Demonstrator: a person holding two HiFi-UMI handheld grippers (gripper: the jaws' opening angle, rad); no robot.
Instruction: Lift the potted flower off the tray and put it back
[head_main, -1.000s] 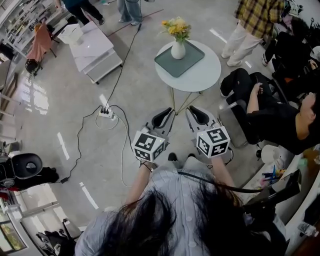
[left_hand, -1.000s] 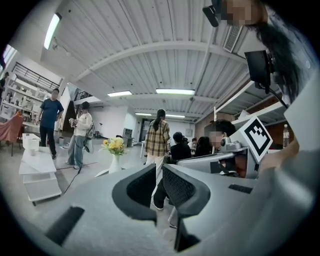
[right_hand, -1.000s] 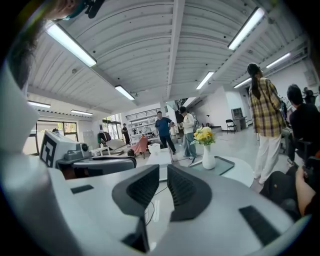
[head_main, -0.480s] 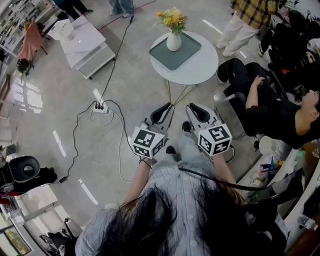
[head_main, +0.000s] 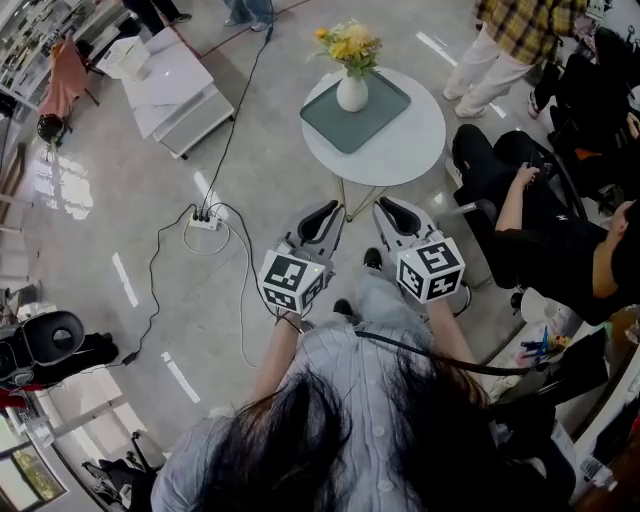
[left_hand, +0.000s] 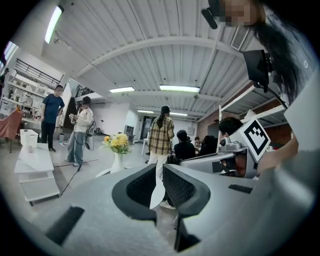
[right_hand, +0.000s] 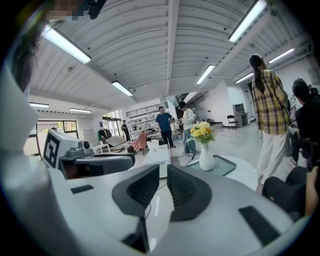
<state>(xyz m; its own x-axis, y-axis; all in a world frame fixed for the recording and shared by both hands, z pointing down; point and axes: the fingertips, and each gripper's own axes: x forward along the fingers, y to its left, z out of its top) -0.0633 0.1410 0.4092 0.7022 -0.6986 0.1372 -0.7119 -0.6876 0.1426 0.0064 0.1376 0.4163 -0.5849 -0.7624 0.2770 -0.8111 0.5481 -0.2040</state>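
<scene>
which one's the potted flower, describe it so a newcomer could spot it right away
Look for the round white table on thin legs in the open floor area. A grey-green square tray lies on it, and on the tray stands a white vase holding yellow flowers. Nothing else stands on that table, and no other flowers are in sight.

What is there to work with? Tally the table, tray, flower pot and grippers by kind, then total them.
Round table: 1
Tray: 1
Potted flower: 1
Grippers: 2, the left gripper and the right gripper
Total: 5
</scene>
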